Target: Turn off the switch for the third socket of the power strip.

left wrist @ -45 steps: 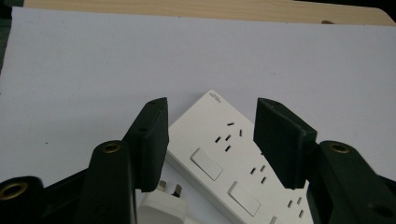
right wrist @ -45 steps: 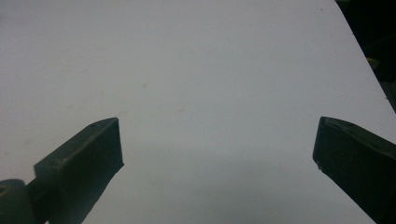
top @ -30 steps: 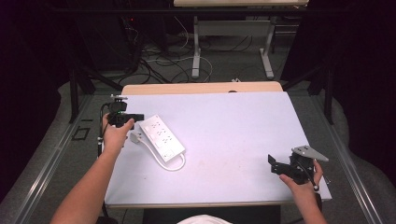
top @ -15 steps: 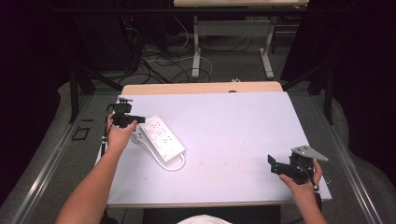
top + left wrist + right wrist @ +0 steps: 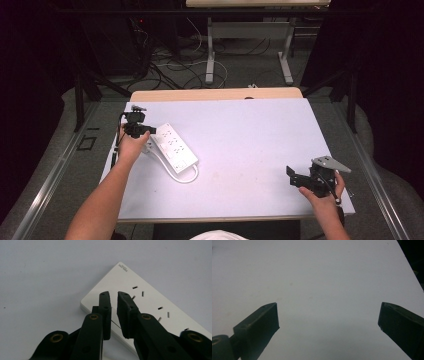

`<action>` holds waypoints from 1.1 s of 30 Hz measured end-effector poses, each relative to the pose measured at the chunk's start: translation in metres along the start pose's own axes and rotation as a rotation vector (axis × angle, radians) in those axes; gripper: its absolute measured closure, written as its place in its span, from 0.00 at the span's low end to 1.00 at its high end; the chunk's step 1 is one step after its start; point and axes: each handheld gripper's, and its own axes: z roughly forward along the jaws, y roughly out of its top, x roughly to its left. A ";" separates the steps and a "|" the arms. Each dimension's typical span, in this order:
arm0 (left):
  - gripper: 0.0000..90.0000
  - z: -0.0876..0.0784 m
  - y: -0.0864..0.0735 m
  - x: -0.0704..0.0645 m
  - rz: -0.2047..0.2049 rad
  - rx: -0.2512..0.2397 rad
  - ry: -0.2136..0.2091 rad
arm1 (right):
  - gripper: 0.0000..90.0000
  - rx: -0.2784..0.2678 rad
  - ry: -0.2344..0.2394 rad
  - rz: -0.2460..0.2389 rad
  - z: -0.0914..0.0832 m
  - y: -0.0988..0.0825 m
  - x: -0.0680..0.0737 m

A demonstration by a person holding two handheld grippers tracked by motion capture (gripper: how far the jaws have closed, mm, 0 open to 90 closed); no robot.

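- Two tools sit over a white counter (image 5: 250, 135).
- Left tool (image 5: 113, 296): jaws nearly closed with a thin gap, gripping nothing, poised above the near end of a white power strip (image 5: 150, 302).
- Right tool (image 5: 328, 315): jaws spread wide over bare counter near the right front corner.
- Power strip lies diagonally at the counter's left side, its cord (image 5: 187, 178) looping beside it.
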 end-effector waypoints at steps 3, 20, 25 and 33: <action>0.93 0.003 0.000 0.000 0.003 0.009 -0.003 | 0.03 0.001 0.000 0.002 0.000 0.000 0.000; 0.97 0.016 -0.001 -0.002 0.000 0.044 0.018 | 0.03 -0.007 0.010 0.000 0.001 0.000 0.000; 0.97 0.016 -0.001 -0.003 0.005 0.038 0.019 | 0.03 0.003 0.006 0.000 0.001 0.000 0.000; 1.00 0.017 -0.001 -0.005 0.028 0.042 0.030 | 0.03 0.002 0.008 0.001 0.001 0.000 0.001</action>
